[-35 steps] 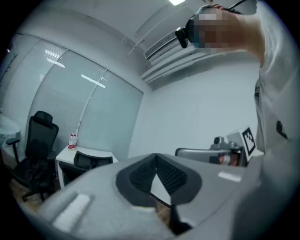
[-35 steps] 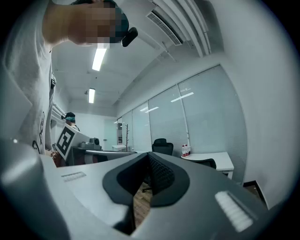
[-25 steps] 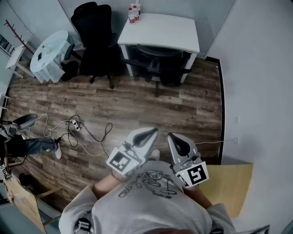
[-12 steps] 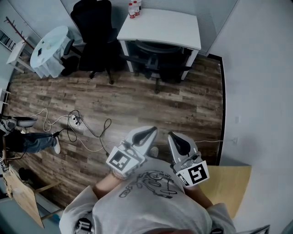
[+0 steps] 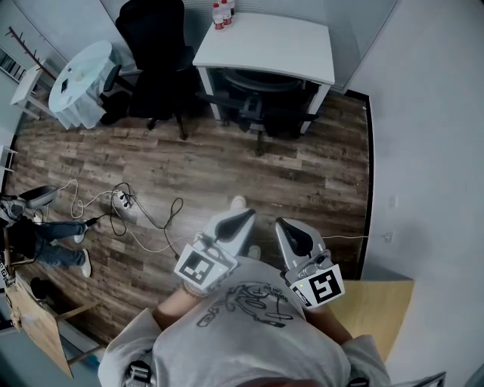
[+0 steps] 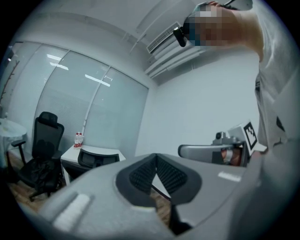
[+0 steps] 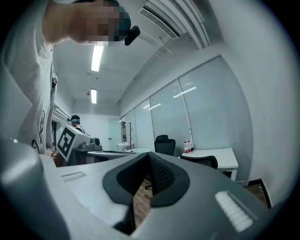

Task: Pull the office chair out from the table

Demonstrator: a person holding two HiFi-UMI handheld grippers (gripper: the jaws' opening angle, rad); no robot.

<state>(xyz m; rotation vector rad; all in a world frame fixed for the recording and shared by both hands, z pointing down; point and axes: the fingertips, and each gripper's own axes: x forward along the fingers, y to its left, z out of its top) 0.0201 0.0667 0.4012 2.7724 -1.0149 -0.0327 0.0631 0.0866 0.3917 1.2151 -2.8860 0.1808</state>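
The black office chair (image 5: pixel 261 97) is tucked under the white table (image 5: pixel 266 44) at the far side of the room; its backrest (image 6: pixel 91 158) shows in the left gripper view and again in the right gripper view (image 7: pixel 200 161). Both grippers are held close to my chest, well short of the chair. My left gripper (image 5: pixel 246 218) is shut with nothing between its pads (image 6: pixel 143 174). My right gripper (image 5: pixel 285 226) is likewise shut and empty, pads (image 7: pixel 159 173) together.
A second black chair (image 5: pixel 155 53) stands left of the table, bottles (image 5: pixel 221 13) on the table's corner. A round cloth-covered table (image 5: pixel 79 85) is at far left. Cables (image 5: pixel 128 210) trail over the wood floor. Another person's legs (image 5: pixel 45 236) are at left; a wooden board (image 5: pixel 376 302) at right.
I have stepped toward the table: a foot now shows ahead of the grippers and the floor has slid down the view. Both grippers stay shut. The other person's leg shifted.
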